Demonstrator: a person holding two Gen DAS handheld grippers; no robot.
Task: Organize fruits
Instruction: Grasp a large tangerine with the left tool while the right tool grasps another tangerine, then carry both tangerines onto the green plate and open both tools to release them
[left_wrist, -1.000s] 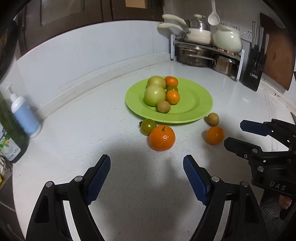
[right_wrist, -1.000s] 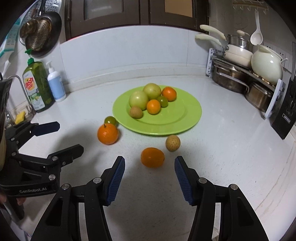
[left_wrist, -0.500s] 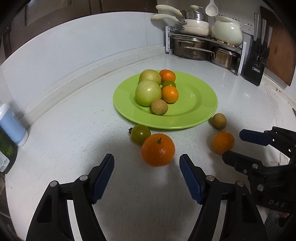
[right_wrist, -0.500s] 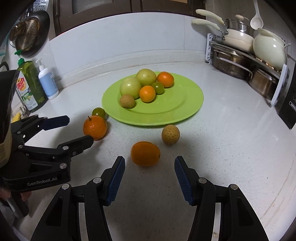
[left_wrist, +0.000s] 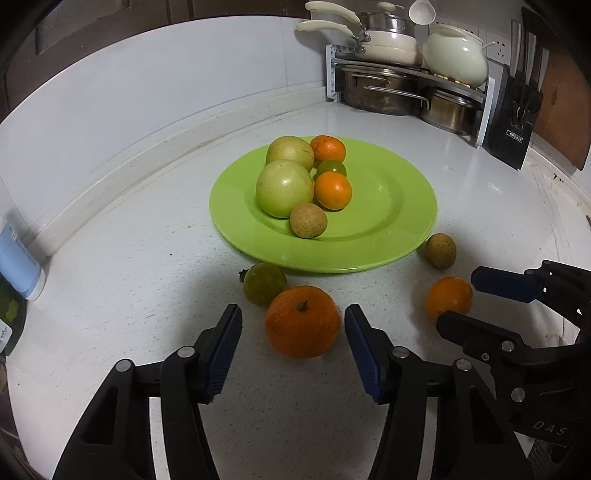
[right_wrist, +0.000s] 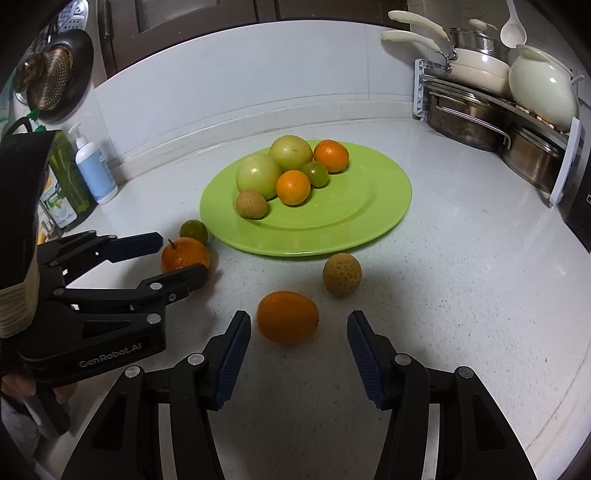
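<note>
Lying between parted left tongs (left_wrist: 293, 325): mandarin (left_wrist: 302, 320).

The left gripper (right_wrist: 181, 254) had "GenRobot.AI" in pale letters on its black body, the right gripper (left_wrist: 465, 299) had "DAS" showing on its side, and the black knife block (left_wrist: 515, 122) by the counter's back corner read "OPPEIN".
</note>
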